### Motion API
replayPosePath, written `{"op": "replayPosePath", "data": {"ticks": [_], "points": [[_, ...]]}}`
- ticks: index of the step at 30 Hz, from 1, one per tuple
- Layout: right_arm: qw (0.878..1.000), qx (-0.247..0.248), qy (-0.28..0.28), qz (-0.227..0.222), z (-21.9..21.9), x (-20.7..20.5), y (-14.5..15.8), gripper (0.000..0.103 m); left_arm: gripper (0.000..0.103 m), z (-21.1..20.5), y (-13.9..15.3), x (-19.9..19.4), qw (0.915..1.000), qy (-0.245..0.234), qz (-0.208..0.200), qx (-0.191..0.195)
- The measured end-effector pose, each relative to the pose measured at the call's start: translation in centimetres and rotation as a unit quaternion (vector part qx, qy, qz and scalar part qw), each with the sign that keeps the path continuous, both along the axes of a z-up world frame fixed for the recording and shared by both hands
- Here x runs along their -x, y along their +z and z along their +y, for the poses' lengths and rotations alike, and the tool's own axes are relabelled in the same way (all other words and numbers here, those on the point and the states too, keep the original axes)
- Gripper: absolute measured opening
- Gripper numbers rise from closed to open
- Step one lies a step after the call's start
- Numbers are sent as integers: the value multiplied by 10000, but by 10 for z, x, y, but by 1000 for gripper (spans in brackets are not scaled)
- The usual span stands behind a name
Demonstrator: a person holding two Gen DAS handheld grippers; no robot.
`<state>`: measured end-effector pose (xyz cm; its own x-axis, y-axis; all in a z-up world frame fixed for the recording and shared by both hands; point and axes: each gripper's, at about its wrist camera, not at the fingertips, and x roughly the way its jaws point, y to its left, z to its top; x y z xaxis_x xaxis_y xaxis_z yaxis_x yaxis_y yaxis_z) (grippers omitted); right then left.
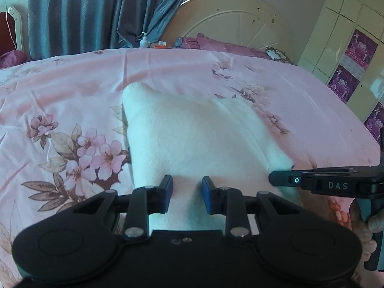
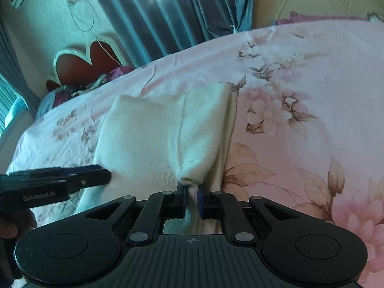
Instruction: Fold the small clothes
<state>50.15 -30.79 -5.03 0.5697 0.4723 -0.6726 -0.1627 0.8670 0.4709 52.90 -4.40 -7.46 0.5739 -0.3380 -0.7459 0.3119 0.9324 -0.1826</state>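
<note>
A small white knitted garment (image 1: 192, 139) lies folded on the pink floral bedspread (image 1: 72, 91). It also shows in the right wrist view (image 2: 156, 139). My left gripper (image 1: 187, 192) is open, its blue pads apart over the garment's near edge, with white cloth between them. My right gripper (image 2: 191, 199) is shut on the garment's near right corner, a pinch of white cloth between the pads. The right gripper's finger (image 1: 283, 178) reaches in from the right at the garment's near right corner. The left gripper (image 2: 96, 175) enters the right wrist view from the left.
The bedspread (image 2: 300, 96) covers the whole bed. A cream headboard (image 1: 230, 21) and purple pillows (image 1: 216, 44) are at the far end. Teal curtains (image 1: 96, 12) hang behind. A red heart-shaped chair back (image 2: 81, 64) stands at the far left. A tiled wall (image 1: 348, 36) is on the right.
</note>
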Motion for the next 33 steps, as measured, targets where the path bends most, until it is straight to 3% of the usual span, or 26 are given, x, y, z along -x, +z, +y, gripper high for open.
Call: {"op": "replayPosePath", "data": {"ticks": [1,4,7,9,11,12,14,23,33], "points": [[9999,-9,-75,-87,-4,0,6,9,27,2,5,-1,9999,-27,-72,67],[9957,241,-702,-560,-15,-3,32,49,32,16,17,-11,9986,130,-449,256],[9963,268,-443,-684,-5,-36,44,48,32,20,16,-40,9986,178,-448,212],[9966,386,-128,-723,10,-58,43,35,32,15,11,-58,9990,142,-396,145],[9968,617,136,-496,26,-82,30,14,32,9,5,-71,9994,109,-309,113],[9959,792,195,-395,31,-91,22,12,33,7,1,-76,9995,118,-256,131],[9920,1244,193,-129,35,-105,0,10,35,6,-7,-85,9998,113,-102,164],[9885,1475,208,-273,31,-103,-13,10,40,-2,-16,-94,9999,93,-21,-73],[9903,1149,396,-671,35,-60,27,11,36,-2,13,-44,9983,194,-306,-465]]}}
